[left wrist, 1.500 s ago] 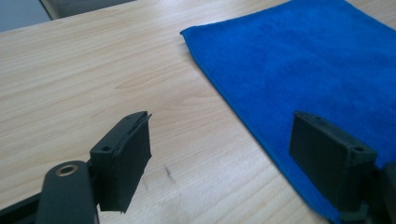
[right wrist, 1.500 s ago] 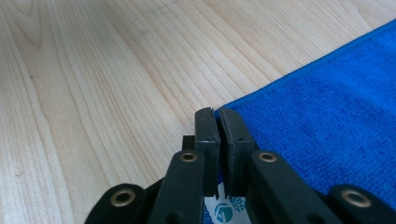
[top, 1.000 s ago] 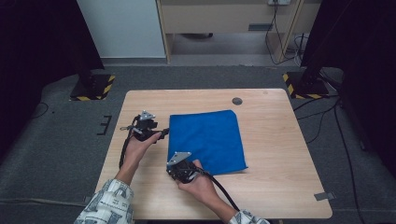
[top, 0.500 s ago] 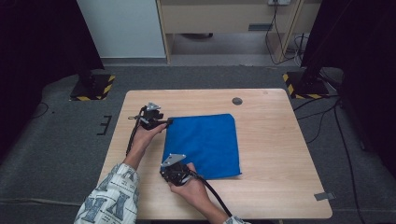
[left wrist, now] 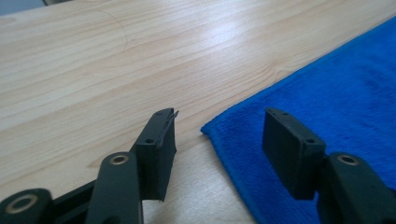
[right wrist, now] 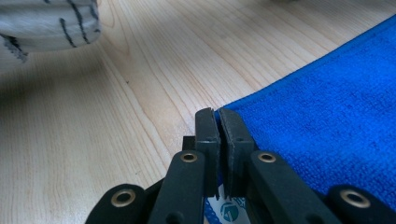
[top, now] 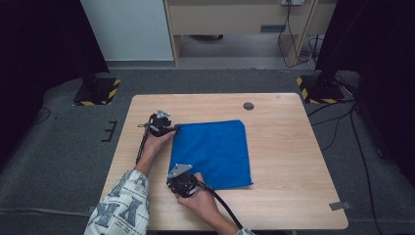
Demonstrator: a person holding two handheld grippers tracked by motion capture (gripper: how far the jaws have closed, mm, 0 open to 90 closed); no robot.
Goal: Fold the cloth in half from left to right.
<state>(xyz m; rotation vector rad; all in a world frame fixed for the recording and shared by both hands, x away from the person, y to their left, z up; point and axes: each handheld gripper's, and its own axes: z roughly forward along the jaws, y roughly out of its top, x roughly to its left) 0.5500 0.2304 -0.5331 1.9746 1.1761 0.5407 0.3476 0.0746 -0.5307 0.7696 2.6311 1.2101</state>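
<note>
wood-grain counter point(top: 293, 161) carries everything here, a pale square top on a grey carpeted floor point(top: 58, 161), with a small dark round disc point(top: 248, 105) near its far edge. on its middle lies the blue cloth point(top: 215, 154), spread flat, one layer as far as i can tell, its left edge running between the two hands.

compared with a second ago the cloth sits a little further left and squarer to the counter, and the left tool point(top: 172, 129) has travelled from the open wood beside the cloth up to its far left corner. its jaws have just been closing from a wider spread; in the left gripper view they stand apart with the cloth's corner point(left wrist: 212, 130) between them, one pad point(left wrist: 159, 149) over bare wood and the other over the blue pile, neither pressing on the fabric yet (so nothing is gripped on that side).

the right tool point(top: 180, 183) has hardly shifted. it sits at the near left corner, jaws together; in the right gripper view the two pads point(right wrist: 208, 135) meet at the hem, and blue fabric plus a small white label point(right wrist: 229, 211) show beneath them, which reads as clamped on the cloth's corner point(right wrist: 233, 109).

my reading: one corner is secured and the second is about to be pinched, the set-up for lifting the left edge and folding it across. the left jaws need to finish closing on the hem rather than sliding off onto wood, or the corner will stay down while the other side rises.
</note>
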